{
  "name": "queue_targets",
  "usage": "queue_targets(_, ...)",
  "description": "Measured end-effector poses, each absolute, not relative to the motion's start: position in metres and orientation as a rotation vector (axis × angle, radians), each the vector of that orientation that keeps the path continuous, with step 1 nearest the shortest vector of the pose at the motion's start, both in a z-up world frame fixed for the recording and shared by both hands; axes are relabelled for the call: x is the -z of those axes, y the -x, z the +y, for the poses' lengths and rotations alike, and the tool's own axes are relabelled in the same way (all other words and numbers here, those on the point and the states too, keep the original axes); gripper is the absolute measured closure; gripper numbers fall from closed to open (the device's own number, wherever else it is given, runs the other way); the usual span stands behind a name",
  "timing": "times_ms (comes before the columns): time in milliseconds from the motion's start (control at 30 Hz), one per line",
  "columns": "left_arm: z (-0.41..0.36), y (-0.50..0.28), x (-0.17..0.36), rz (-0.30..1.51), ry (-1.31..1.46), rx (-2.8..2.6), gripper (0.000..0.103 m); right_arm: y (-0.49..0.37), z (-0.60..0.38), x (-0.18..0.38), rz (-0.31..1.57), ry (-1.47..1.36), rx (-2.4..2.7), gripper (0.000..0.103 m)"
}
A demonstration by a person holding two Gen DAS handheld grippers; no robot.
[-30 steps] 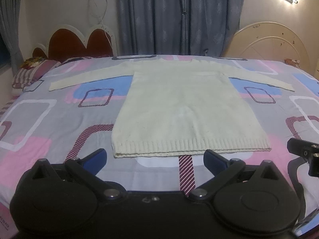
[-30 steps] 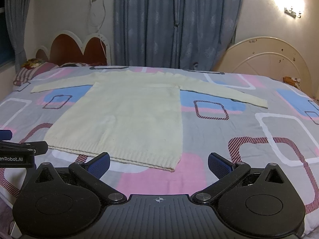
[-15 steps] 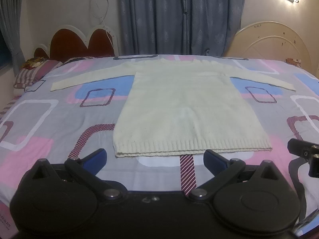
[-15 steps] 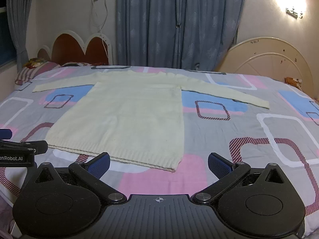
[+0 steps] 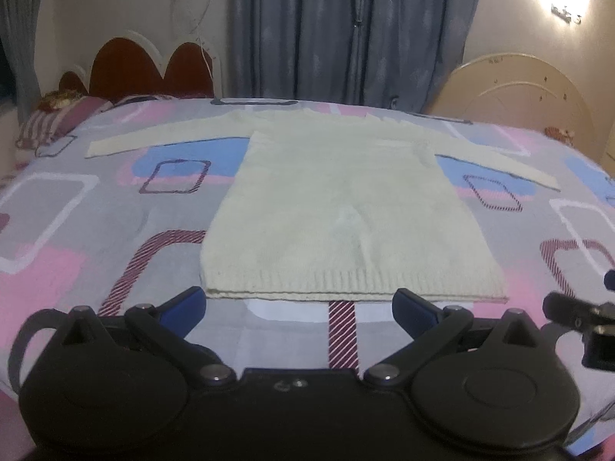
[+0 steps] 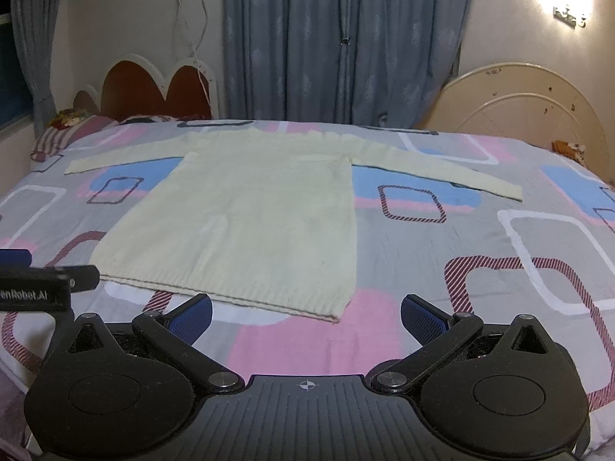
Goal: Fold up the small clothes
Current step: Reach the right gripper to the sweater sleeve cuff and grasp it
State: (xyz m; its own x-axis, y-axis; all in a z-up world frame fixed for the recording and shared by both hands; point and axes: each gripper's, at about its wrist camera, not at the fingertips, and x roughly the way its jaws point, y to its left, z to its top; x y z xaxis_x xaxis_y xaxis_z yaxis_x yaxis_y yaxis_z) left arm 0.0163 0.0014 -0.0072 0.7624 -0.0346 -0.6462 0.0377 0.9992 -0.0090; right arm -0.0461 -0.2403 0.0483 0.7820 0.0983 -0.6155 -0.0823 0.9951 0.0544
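Observation:
A cream knitted sweater (image 5: 338,207) (image 6: 246,215) lies flat on the bed, both sleeves stretched out sideways and the ribbed hem toward me. My left gripper (image 5: 300,307) hovers open just short of the hem, nothing between its blue pads. My right gripper (image 6: 305,313) is open too, in front of the hem's right corner, empty. Each view catches the other gripper at its edge: the right one (image 5: 580,317) and the left one (image 6: 42,276).
The bed cover (image 6: 480,253) is grey with pink, blue and striped rectangles. A striped pillow (image 5: 50,125) and red headboard (image 5: 150,67) stand at the far left, a cream headboard (image 6: 519,103) at the far right, curtains (image 6: 346,38) behind.
Both grippers have edged slightly closer to the sweater's hem and tilted a little. Both stay open. The sweater has not moved.

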Motion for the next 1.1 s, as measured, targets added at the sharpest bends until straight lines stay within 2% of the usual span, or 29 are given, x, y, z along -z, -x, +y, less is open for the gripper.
queue_targets(400, -0.016, -0.057, 0.015, 0.721, -0.014, 0.075, 0.000, 0.025, -0.277, -0.043, 0.676, -0.144, -0.055, 0.000)
queue_targets(667, -0.042, -0.106, 0.023, 0.730, -0.087, 0.065, 0.000, -0.029, -0.308, -0.030, 0.743, -0.218, -0.057, 0.000)
queue_targets(967, -0.060, -0.182, 0.025, 0.686, -0.101, 0.103, 0.000, -0.109, -0.336, -0.029, 0.707, -0.159, -0.015, 0.000)
queue_targets(1100, -0.064, -0.225, 0.021, 0.639, -0.115, 0.087, 0.009, -0.155, -0.370, -0.027, 0.667, -0.202, 0.053, 0.000)
